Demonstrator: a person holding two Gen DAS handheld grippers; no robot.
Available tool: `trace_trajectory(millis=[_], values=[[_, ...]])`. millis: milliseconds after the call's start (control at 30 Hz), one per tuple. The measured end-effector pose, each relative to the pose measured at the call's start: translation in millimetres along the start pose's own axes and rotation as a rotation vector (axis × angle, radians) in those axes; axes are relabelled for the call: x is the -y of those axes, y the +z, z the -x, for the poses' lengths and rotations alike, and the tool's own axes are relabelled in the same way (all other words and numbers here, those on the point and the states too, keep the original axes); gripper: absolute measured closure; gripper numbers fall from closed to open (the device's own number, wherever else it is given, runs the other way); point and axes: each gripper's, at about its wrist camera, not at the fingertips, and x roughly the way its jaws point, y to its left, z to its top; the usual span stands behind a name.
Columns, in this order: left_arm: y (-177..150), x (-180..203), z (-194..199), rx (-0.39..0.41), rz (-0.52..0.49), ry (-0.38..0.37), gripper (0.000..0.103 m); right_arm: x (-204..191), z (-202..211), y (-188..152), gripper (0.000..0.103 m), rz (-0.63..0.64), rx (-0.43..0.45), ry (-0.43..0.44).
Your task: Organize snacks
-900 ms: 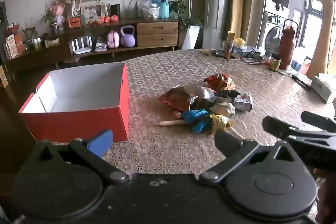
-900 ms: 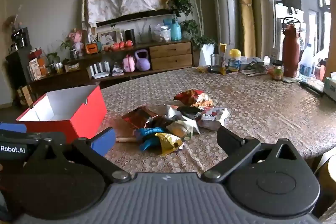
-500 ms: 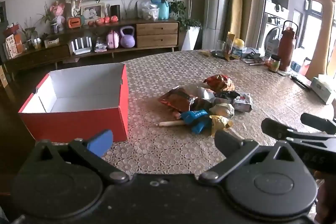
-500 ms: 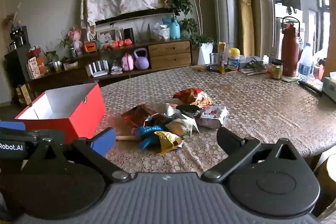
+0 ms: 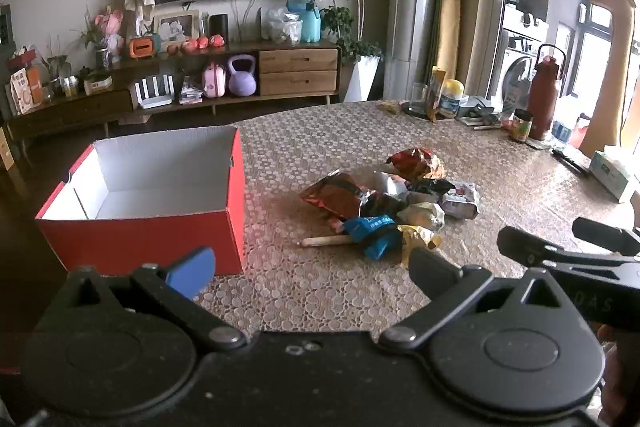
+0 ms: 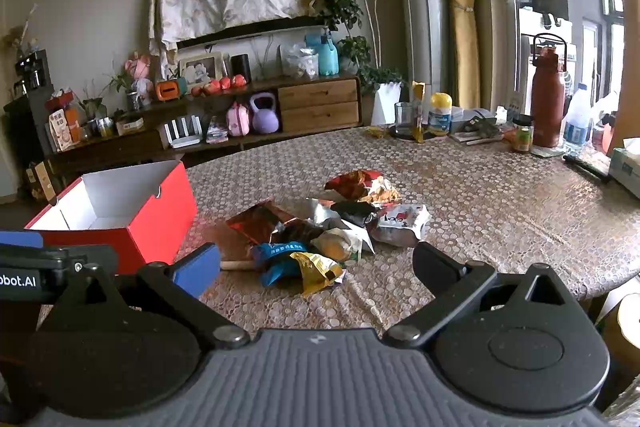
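Observation:
A pile of snack packets (image 5: pixel 394 201) lies in the middle of the round table; it also shows in the right wrist view (image 6: pixel 332 227). A blue packet (image 5: pixel 372 231) and a yellow one (image 6: pixel 316 269) lie at its near edge, beside a wooden stick (image 5: pixel 326 241). An open red box (image 5: pixel 156 195) with a white, empty inside stands to the left, and shows in the right wrist view (image 6: pixel 132 211). My left gripper (image 5: pixel 312 273) is open and empty, in front of the box and pile. My right gripper (image 6: pixel 316 265) is open and empty, just short of the pile.
The table has a patterned cloth (image 5: pixel 520 179). At its far right stand a dark red flask (image 6: pixel 547 95), bottles, a jar (image 6: pixel 523 137) and a tissue box (image 5: pixel 612 175). A low sideboard (image 5: pixel 200 83) lines the back wall. My right gripper's fingers (image 5: pixel 560 251) show at the left view's right edge.
Both grippers have eased slightly forward toward the pile. Nothing on the table has moved.

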Motion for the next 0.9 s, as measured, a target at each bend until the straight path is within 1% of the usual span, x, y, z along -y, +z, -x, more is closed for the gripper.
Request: trace_trajectory(millis=[467, 900], values=[[-1, 0, 9, 0.026, -0.001, -0.025, 0.000, -2, 10, 5, 0.000, -0.002, 0.014, -0.001], [-3, 0, 16, 0.040, -0.001, -0.042, 0.000, -7, 27, 5, 0.000, 0.007, 0.034, -0.025]])
